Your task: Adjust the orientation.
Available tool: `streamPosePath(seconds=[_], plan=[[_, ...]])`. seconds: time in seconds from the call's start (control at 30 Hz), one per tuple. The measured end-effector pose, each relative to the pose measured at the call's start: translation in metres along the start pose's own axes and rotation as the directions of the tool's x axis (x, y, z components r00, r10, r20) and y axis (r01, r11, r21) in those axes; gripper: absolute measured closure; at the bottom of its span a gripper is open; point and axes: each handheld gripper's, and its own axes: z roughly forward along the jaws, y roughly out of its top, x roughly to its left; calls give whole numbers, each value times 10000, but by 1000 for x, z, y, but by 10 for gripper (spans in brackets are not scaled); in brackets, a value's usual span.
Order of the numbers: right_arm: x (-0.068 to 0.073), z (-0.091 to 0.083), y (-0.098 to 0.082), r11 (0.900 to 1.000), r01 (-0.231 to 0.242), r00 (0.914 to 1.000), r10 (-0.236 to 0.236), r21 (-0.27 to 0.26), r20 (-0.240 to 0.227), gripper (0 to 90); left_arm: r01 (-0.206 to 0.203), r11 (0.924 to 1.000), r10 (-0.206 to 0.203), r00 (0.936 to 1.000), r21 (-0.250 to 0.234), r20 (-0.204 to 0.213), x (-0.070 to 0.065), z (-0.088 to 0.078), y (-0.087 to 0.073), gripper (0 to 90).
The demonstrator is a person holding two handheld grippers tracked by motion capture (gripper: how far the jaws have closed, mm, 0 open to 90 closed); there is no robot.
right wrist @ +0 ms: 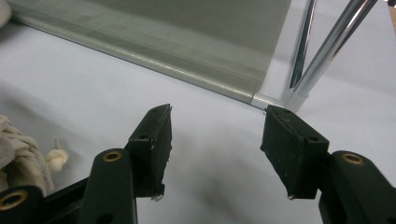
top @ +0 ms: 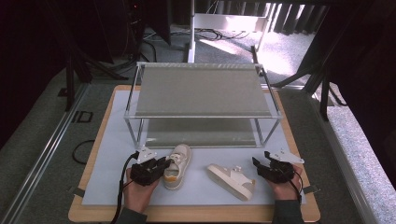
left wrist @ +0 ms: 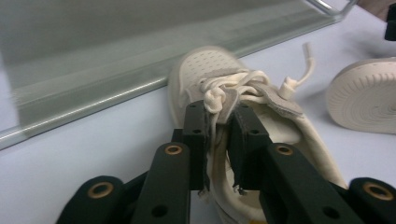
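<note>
A cream sneaker (top: 177, 164) stands upright on the white mat, toe toward the rack. My left gripper (top: 164, 167) is at its near left side. In the left gripper view the gripper (left wrist: 218, 116) is shut on the sneaker's (left wrist: 210, 65) side wall, just behind the laces. A second cream sneaker (top: 231, 179) lies tipped on its side to the right, its sole (left wrist: 364, 95) facing the first. My right gripper (top: 259, 164) rests just right of it, apart from it. In its own view the right gripper (right wrist: 217, 135) is open over bare mat, with the sneaker's laces (right wrist: 14, 144) at the left edge.
A two-shelf metal rack (top: 201, 91) stands behind the shoes; its lower shelf (left wrist: 93, 93) lies just beyond the held sneaker's toe. A chrome leg (right wrist: 303, 60) rises ahead of the right gripper. The white mat (top: 112, 154) lies on a wooden board.
</note>
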Motion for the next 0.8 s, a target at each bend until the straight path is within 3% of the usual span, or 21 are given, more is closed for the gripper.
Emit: streamPosePath(seconds=[0.1,0.13,0.2,0.3,0.4,0.47,0.53,0.8], plan=[[0,0,0,10000,37,10000,-37,-11,-10,422,-161,9998,161,9999,-133,-2,-3,1,-1,733],[1,0,1,10000,51,10000,-51,-22,-36,421,-192,9997,193,9998,-158,64,-3,1,-1,651],[2,-2,1,9999,106,9999,-107,-49,-96,421,-253,9989,257,9996,-389,84,-4,-1,-1,569],[3,-3,2,9998,181,9997,-183,-102,-155,421,-353,9962,366,9992,-792,151,-3,-7,0,535],[9,-7,6,9991,369,9987,-376,-221,-333,422,-566,9888,630,9971,-1382,425,-3,-15,0,514],[11,-8,7,9986,460,9980,-470,-251,-415,423,-653,9864,734,9961,-1511,487,-3,-17,0,490],[21,-15,13,9959,762,9948,-793,-482,-647,424,-904,9774,1006,9939,-1910,446,-5,-21,-1,463],[32,-22,19,9920,1008,9867,-1095,-761,-1202,423,-905,9803,993,9942,-1757,421,-6,-19,-4,463]])
